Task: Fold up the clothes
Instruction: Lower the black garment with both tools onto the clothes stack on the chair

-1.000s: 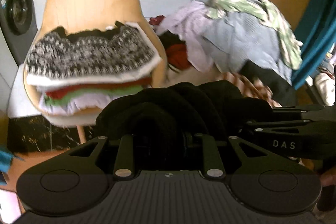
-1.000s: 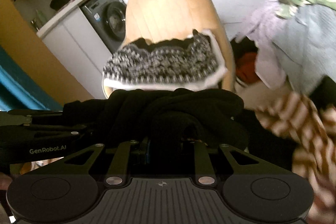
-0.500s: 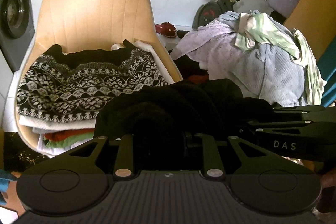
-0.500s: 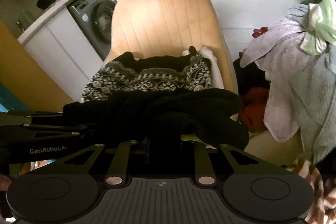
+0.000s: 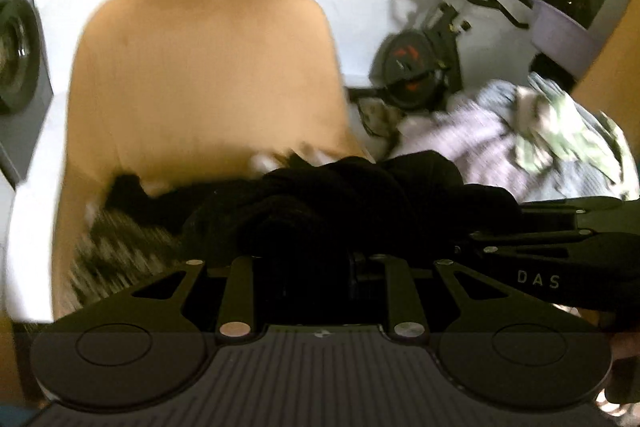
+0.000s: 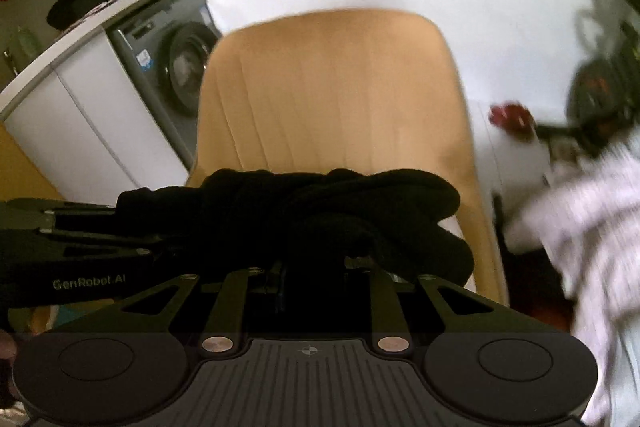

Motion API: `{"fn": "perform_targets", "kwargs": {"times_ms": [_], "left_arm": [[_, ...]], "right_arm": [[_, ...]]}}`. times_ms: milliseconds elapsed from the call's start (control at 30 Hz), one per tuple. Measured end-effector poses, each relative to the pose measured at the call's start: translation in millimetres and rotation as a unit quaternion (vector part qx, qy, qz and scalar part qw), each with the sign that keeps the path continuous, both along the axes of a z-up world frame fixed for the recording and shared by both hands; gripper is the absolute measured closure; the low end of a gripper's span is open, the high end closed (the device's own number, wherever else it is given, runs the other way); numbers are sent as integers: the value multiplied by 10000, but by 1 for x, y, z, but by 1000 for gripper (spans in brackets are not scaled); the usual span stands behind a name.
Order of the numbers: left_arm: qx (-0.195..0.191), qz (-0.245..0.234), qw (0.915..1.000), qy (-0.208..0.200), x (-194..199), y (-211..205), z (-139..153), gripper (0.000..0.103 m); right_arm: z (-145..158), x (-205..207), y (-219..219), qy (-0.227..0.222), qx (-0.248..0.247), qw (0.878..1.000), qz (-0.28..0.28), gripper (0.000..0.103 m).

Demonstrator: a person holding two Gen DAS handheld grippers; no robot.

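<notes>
Right now my left gripper [image 5: 320,251] and right gripper [image 6: 316,259] are both clamped on a bundled black garment [image 5: 352,203] filling each frame's middle. Behind it stands a tan chair [image 5: 208,75], with a patterned sweater [image 5: 116,247] lower left.

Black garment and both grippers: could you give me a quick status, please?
Left gripper and right gripper: both shut on black garment. Garment bunched over chair, above folded stack. Nothing in the way.
</notes>
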State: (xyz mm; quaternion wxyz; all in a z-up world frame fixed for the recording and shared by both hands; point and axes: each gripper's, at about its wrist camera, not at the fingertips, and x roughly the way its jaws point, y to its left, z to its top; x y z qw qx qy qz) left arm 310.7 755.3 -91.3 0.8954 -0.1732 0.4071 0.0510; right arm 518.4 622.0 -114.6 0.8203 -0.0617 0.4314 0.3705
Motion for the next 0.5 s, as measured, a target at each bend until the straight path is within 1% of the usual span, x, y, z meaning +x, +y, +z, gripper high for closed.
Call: {"fn": "perform_targets", "kwargs": {"times_ms": [67,133,233,333,400,433,500], "left_arm": [[49,25,10000,1,15,28,-9,79],[57,41,9999,90,29,49,-23,79],[-23,-9,9995,318,50,73,-59,79],[-229,-118,9970,736,66,88,-108,79],[-412,-175,9929,1104,70,94,-138,79],[-500,-201,9904,1276,71,95,-151,79],[-582,-207,9873,1461,66,97,-164,78]], "right_arm": [[-14,19,27,-98,-7,9999,31,85],[-36,36,48,-117,-56,9999,54,85],[-81,60,71,31,-242,9997,43,85],[-130,78,87,351,-549,9979,-6,85],[-159,85,94,547,-799,9953,8,85],[-167,85,94,567,-893,9944,21,85],[-179,85,93,638,-1002,9929,1,85]]}}
